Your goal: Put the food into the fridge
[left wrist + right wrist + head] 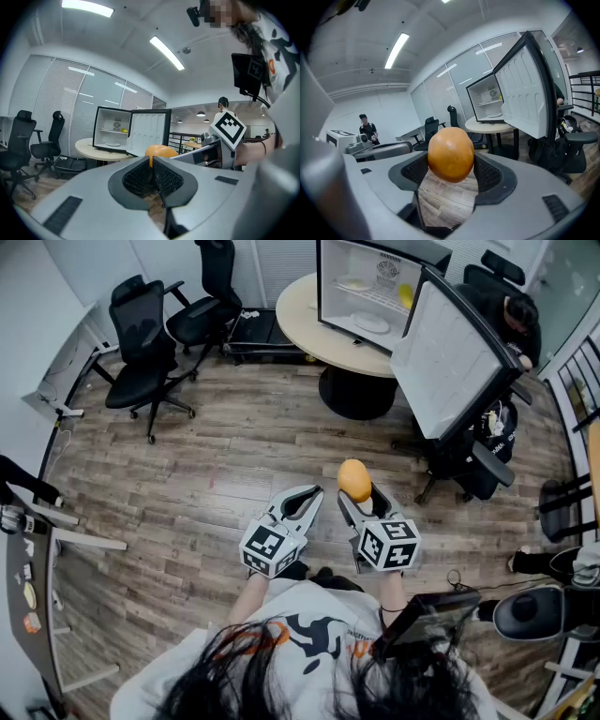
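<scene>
My right gripper's point(359, 495) jaws pinch a round, smooth orange fruit point(353, 479) over the wooden floor point(216, 465), well short of the open white mini fridge point(375, 277); my left gripper's point(151, 161) jaws are pressed together, empty

— What sort of place is this?

— An office. Ahead and to the left of the left hand-held gripper point(309, 495), black swivel chairs point(141, 343) stand on a wood-plank floor point(225, 465).

— What else shows it?

— Ahead of that hand-held gripper and a little to its right is a round meeting counter point(298, 320). Behind the counter, slatted blinds point(58, 108) cover glass partition walls. Above the hand-held gripper, long strip lights point(166, 52) run across a white ceiling.
</scene>
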A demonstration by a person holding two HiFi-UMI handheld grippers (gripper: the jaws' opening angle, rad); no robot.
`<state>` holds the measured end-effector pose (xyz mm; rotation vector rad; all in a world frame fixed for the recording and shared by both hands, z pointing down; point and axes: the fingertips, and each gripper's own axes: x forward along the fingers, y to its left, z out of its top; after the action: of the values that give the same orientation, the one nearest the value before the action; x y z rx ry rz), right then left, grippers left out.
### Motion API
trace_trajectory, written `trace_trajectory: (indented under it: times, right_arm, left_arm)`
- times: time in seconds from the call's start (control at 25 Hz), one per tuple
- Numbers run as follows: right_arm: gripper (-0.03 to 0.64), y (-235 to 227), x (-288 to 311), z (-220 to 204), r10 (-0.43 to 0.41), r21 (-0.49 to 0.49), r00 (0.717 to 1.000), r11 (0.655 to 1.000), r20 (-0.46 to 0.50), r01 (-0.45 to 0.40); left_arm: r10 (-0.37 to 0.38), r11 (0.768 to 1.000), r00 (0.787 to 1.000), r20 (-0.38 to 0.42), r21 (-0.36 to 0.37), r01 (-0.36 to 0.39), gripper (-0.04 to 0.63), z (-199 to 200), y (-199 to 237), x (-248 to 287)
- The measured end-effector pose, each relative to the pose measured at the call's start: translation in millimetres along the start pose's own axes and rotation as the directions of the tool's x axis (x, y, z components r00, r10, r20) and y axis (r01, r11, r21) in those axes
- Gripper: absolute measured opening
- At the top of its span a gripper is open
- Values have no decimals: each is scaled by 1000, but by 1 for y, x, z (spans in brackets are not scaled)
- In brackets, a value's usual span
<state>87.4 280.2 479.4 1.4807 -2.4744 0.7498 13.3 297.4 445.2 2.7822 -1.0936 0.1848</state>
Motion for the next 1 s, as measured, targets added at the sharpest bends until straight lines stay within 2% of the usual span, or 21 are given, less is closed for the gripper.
trace_trajectory:
  times: [0.24, 0.44, 0.64, 1.0]
  right_arm:
    - [313, -7, -3, 2, 4, -1, 1000, 1000, -7, -4]
    - [313, -8, -6, 3, 41, 38, 999, 998, 0, -41]
    - [313, -10, -6, 3, 47, 12, 999, 999, -13, -47]
    - [313, -20, 8, 3, 84, 27, 996, 996, -41, -83]
  left_arm:
    - [7, 1000, 1000, -3, -7, -7, 13, 2, -2, 7]
    - [13, 1000, 1000, -2, -9, -13, 14, 2, -4, 11]
    - [30, 999, 1000, 7, -14, -30, 12, 5, -1, 13]
    - [60, 998, 998, -15, -27, -60, 12, -2, 3, 18]
